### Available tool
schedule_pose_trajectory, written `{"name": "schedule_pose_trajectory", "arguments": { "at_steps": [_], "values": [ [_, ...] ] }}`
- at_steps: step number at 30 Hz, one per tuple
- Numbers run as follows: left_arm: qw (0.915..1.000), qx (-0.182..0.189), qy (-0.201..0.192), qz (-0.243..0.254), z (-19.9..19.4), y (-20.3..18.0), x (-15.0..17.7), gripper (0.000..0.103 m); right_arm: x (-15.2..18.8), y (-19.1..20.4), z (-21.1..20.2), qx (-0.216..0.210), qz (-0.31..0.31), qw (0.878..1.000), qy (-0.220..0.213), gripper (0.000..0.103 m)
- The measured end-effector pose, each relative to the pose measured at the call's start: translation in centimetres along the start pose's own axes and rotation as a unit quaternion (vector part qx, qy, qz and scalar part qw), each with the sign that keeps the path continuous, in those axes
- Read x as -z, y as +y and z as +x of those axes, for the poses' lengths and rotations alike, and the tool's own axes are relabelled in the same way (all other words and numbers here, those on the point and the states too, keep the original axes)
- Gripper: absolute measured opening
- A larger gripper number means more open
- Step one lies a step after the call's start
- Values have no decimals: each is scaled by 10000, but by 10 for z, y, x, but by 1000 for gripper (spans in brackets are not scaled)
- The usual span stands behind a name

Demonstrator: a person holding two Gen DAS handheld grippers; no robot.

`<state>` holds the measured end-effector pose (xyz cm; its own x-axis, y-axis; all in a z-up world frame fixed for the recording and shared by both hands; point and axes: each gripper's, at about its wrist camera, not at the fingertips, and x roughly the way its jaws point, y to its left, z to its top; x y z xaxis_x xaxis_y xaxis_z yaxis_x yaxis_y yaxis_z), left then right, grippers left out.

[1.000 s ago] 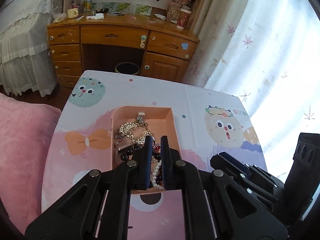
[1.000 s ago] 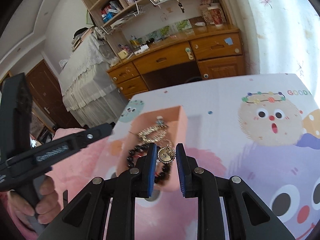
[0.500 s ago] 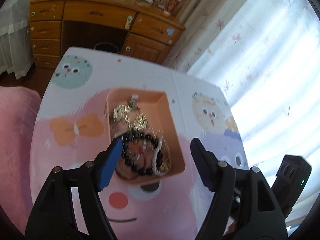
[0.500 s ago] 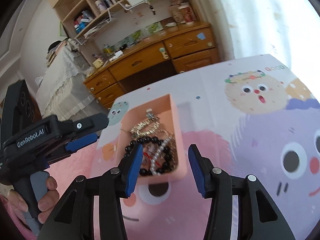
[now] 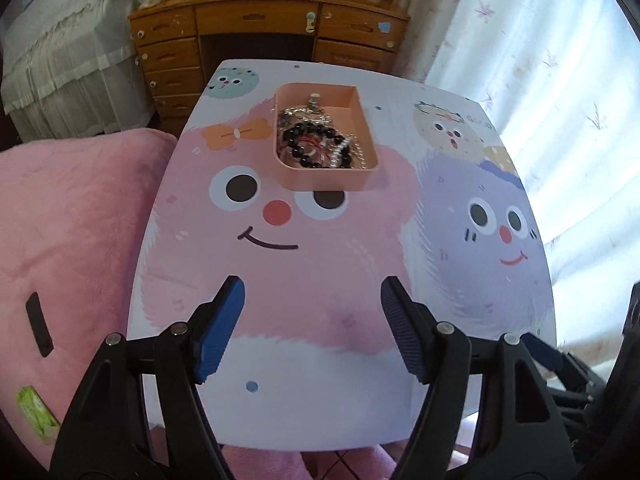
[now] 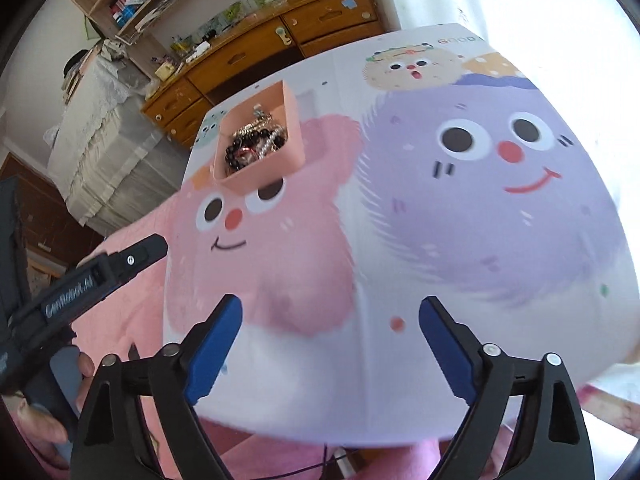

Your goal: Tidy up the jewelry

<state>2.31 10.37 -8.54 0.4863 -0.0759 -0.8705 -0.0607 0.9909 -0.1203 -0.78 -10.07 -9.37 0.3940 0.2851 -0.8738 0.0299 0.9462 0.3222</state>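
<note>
Blue-padded jaws on both tools stand wide apart w/ nothing between them. Left gripper (image 5: 312,320) hangs over the near part of the table (image 5: 280,408), above the pink fuzzy cartoon face printed on it; right gripper (image 6: 330,332) sits over the near edge too, roughly where pink monster meets purple one.

Jewelry (image 5: 320,144) is well ahead of both, not touching either: a heap of black bead bracelet, pearl strand, red thread and silvery chain bits, all lying inside the peach tray (image 5: 328,178). Tray stands upright on the table's far half, its near wall just above the pink monster's eyes. From the right wrist view the tray (image 6: 276,160) lies ahead and off to the left of the jaws, pieces (image 6: 252,144) piled toward its near end.

Left tool's black body shows at the left edge of the right view, a hand on its handle. Beyond the table: wooden desk (image 5: 268,28) w/ drawers, white curtain (image 5: 540,60) at right, pink blanket (image 5: 72,220) at left
</note>
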Motion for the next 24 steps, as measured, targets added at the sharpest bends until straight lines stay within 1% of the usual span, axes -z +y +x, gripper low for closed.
{"name": "schedule_pose_trajectory", "arguments": {
  "at_steps": [1,2,3,5,6,7,9,10,12,14,16,17,19,21,24],
  "values": [
    [10000,-43,-70,48,-12,-12,7,68,4,-7,-13,25,-135,9999,-16,98],
    [9999,-68,-151,46,-22,-23,15,68,7,-14,-26,109,-319,9994,-49,101],
    [9997,-58,-235,-28,-32,-35,23,68,9,-20,-38,242,-539,9982,-86,102],
    [9994,-48,-233,-241,-46,-55,32,68,13,-30,-58,575,-980,9934,-151,102],
    [9993,-46,-215,-304,-51,-62,35,68,17,-34,-69,753,-1124,9906,-204,102],
    [9993,-46,-223,-310,-57,-71,38,69,19,-41,-78,820,-1122,9900,-229,103],
    [9996,-63,-265,-81,-69,-87,43,69,20,-54,-91,749,-897,9929,-237,103],
    [9995,-97,-298,97,-75,-96,45,71,23,-61,-98,588,-715,9955,-217,103],
    [9985,-246,-407,267,-87,-106,49,73,26,-72,-106,322,-615,9974,-172,103],
    [9967,-419,-584,375,-97,-114,54,73,29,-79,-113,342,-587,9976,-102,103],
    [9960,-596,-545,386,-101,-118,59,74,30,-83,-118,351,-622,9974,-112,103],
    [9962,-629,-497,346,-102,-119,62,75,30,-83,-121,314,-635,9974,-155,103],
    [9966,-675,-371,290,-100,-121,67,79,31,-83,-132,227,-704,9966,-363,103],
    [9967,-718,-303,235,-98,-122,69,80,30,-76,-138,224,-807,9950,-537,103],
    [9973,-699,-223,22,-95,-116,70,82,35,-68,-147,222,-1069,9921,-619,103]
  ]
}}
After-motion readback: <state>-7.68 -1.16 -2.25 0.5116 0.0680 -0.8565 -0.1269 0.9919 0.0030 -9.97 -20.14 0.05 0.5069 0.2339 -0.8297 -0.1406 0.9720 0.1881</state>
